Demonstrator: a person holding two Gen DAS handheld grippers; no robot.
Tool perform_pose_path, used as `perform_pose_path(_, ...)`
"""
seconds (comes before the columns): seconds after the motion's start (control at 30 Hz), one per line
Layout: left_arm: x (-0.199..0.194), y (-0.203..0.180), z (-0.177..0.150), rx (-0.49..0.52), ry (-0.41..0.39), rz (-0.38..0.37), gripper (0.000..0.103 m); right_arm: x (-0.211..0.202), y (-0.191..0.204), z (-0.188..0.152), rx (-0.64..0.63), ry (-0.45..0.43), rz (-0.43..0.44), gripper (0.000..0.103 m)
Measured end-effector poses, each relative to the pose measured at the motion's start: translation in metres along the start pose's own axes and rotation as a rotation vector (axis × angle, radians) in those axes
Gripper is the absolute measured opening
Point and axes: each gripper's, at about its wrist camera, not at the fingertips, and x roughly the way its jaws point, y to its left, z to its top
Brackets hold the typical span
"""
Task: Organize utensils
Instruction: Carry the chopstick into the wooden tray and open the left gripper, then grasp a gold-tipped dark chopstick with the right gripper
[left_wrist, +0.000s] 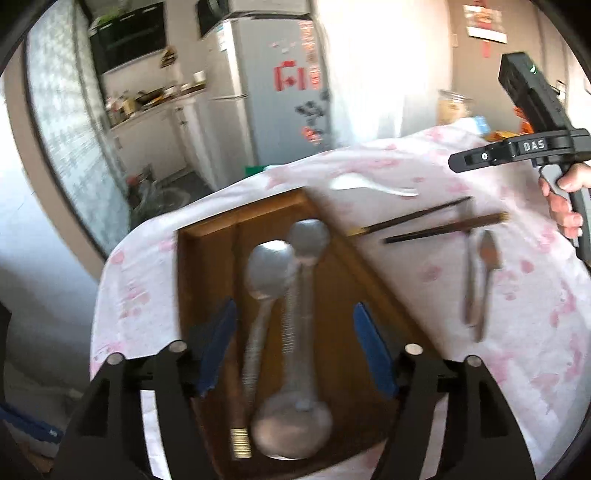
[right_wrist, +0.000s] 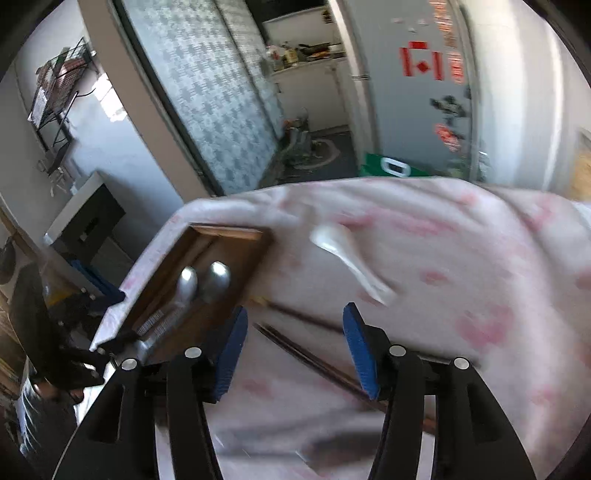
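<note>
A pink-flowered tablecloth (left_wrist: 461, 295) covers the table, and on it, at its nine o'clock side in the left wrist view, lies a wooden tray (left_wrist: 207, 258) split into long compartments. Three metal spoons (left_wrist: 271, 269) lie in the wide compartment — two bowls toward twelve o'clock, one toward six. The left gripper (left_wrist: 295, 339) hangs over them, released, jaws apart and pressing on nothing. At two o'clock from the tray lie dark chopsticks (left_wrist: 424, 221) on the cloth, a white ceramic spoon (left_wrist: 369, 184) beyond them at twelve, and two more metal utensils (left_wrist: 480, 273) at three. The right gripper (right_wrist: 291, 343) — also released, empty — hovers above the chopsticks, a hand (left_wrist: 565, 199) on its handle.
</note>
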Motion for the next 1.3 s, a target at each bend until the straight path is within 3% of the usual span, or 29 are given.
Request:
perform_pose_path(0.2,0.016,-0.066,0.012,0.099,0.012,-0.102,0.071,-0.026,-0.052,-0.029,0.098,-0.005,-0.017,0.055)
perform_pose_path(0.4,0.046,-0.117,0.02,0.173,0.048,-0.155,0.071,-0.023,-0.071,-0.053,0.124,0.042,-0.048,0.055)
perform_pose_path(0.73,0.068,-0.14,0.02,0.197,0.084,-0.203,0.071,-0.026,-0.103,-0.086,0.145,0.088,-0.129,0.054)
perform_pose_path(0.87,0.076,-0.137,0.024,0.177,0.094,-0.21,0.071,-0.02,-0.101,-0.08,0.14,0.081,-0.094,0.055)
perform_pose_path(1.07,0.079,-0.133,0.029,0.147,0.102,-0.229,0.071,-0.005,-0.081,-0.077,-0.004,0.132,-0.134,0.045)
perform_pose_path(1.13,0.078,-0.134,0.028,0.152,0.104,-0.229,0.071,-0.006,-0.076,-0.08,-0.049,0.155,-0.128,0.029)
perform_pose_path(1.3,0.077,-0.132,0.029,0.146,0.098,-0.228,0.071,-0.012,-0.058,-0.094,-0.142,0.17,-0.112,0.017)
